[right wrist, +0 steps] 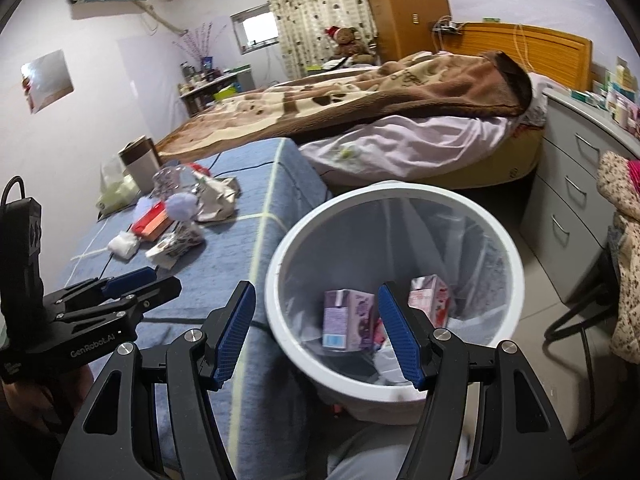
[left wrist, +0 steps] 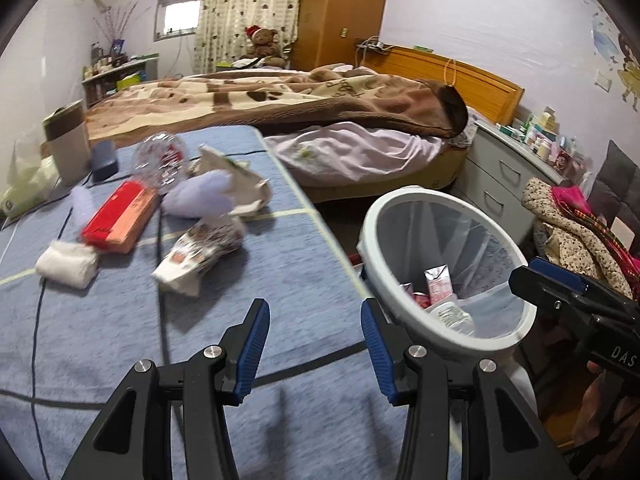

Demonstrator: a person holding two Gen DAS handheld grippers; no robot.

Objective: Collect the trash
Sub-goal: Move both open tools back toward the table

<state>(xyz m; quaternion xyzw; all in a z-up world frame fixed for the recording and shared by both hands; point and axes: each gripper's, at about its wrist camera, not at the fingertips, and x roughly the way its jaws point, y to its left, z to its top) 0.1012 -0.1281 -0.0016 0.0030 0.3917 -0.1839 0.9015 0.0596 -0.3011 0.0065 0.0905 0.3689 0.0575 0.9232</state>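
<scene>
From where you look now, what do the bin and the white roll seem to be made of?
Bin: looks like smooth white plastic, with a slight sheen on its rim; a thin clear liner, probably plastic film, wrinkles inside. White roll: soft matte paper or tissue, to judge by its fuzzy, crumpled surface; blur leaves it open.

Tablecloth (left wrist: 304,280): blue woven cloth, matt, slightly nubby. Bin (right wrist: 280,248): smooth white plastic rim, thin clear film liner, faintly glossy. Cartons (right wrist: 348,320) inside: coated paper, slight sheen. At 10 o'clock on the cloth, bottle (left wrist: 162,160): crinkled clear plastic, shiny. Tissue (left wrist: 66,266): soft white paper, matt. Left gripper (left wrist: 316,344): matt black plastic, ribbed blue pads, bright metal pins. Headboard (left wrist: 472,80): varnished wood.
</scene>
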